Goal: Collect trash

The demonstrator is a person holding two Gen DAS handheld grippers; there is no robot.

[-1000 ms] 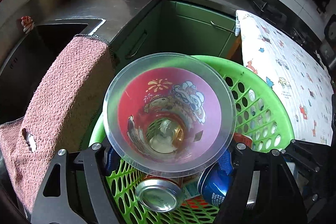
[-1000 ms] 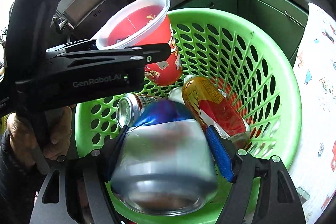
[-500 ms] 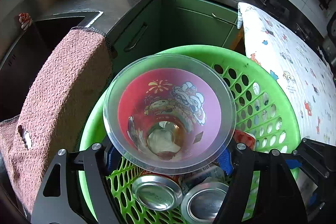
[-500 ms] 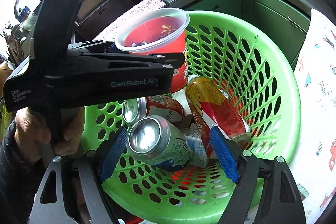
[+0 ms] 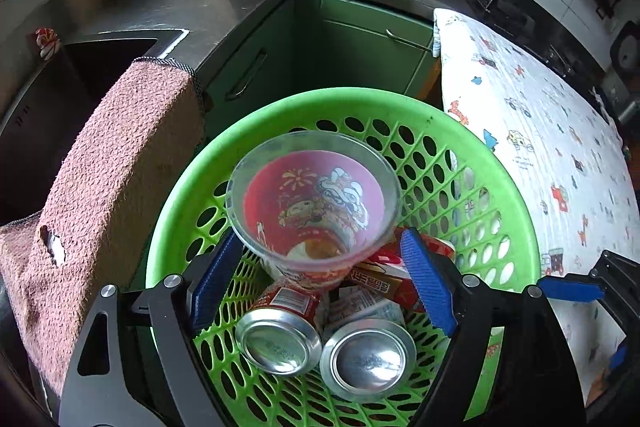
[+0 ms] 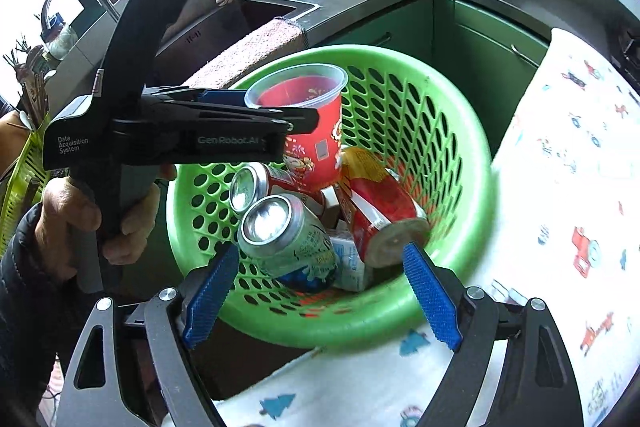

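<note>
A green perforated basket [image 5: 360, 99] [image 6: 360, 55] holds several drink cans and a small carton [image 6: 348, 259]. A red printed plastic cup [image 5: 316, 203] [image 6: 312, 131] stands upright on the cans. My left gripper [image 5: 320, 235] [image 6: 280, 107] straddles the cup. Its jaws are opening and the blue pads [image 5: 216, 279] stand off the cup's wall. My right gripper [image 6: 320, 251] hovers over the basket's near rim. Its jaws are also opening, with nothing between them. Below it lies a silver and green can [image 6: 288, 239] beside a red and yellow can [image 6: 380, 211].
A brown towel [image 5: 112, 167] hangs over the edge of the sink [image 5: 80, 67] left of the basket. A white patterned cloth [image 5: 540, 147] covers the surface on the right. Green cabinet doors [image 5: 340, 47] stand behind. A person's hand [image 6: 120, 219] grips the left tool's handle.
The right gripper let go of the silver can, which now lies in the basket, and drew back and up. The left jaws widened and the cup dropped lower into the basket.
</note>
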